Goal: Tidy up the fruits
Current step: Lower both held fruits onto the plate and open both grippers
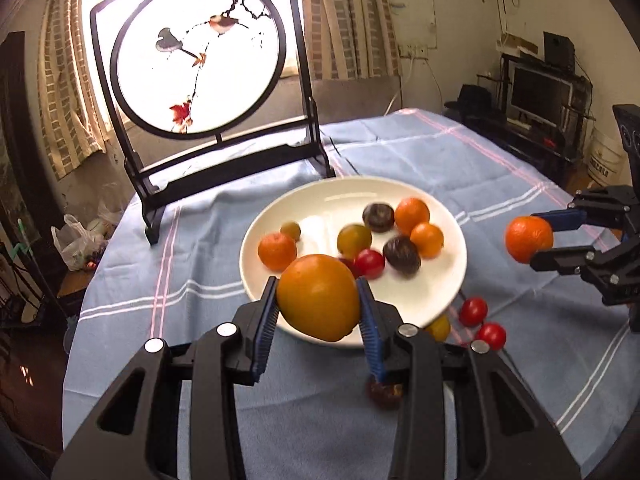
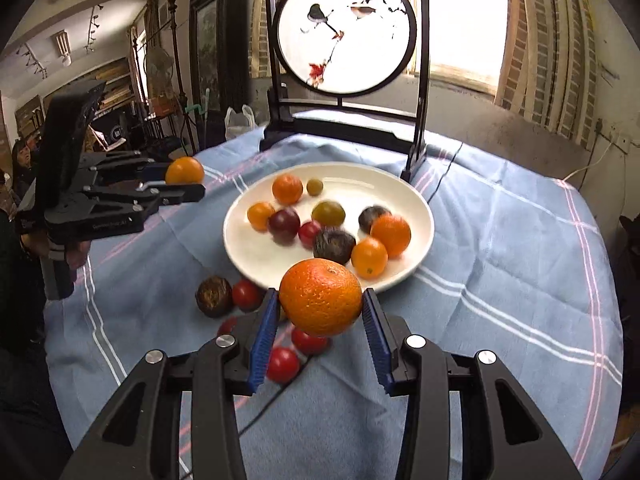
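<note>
Starting on the left: my left gripper is clamped on a smooth orange fruit, blue pads pressed to both its sides, held up over the near rim of the white plate. From the right wrist cam the same gripper sits off to the left of the plate, above the cloth, with that fruit pinched at its tips.

Middle of the table is the plate, on a blue tablecloth with white and pink stripes. It's carrying a mix: small oranges, a couple of dark purple round fruits, greenish-yellow ones and a red cherry tomato. A few of them look smeared, so I can't tell exactly what's touching what in there.

Behind the plate stands a round painted screen in a black frame.

Loose on the cloth just in front of the plate: a dark wrinkly fruit, with several red tomatoes beside it and nearer to me.

Over on the right, my right gripper is closed on a bumpy-skinned mandarin, raised just shy of the plate's near edge. The left cam shows it out to the right of the plate, with the mandarin between the tips.
</note>
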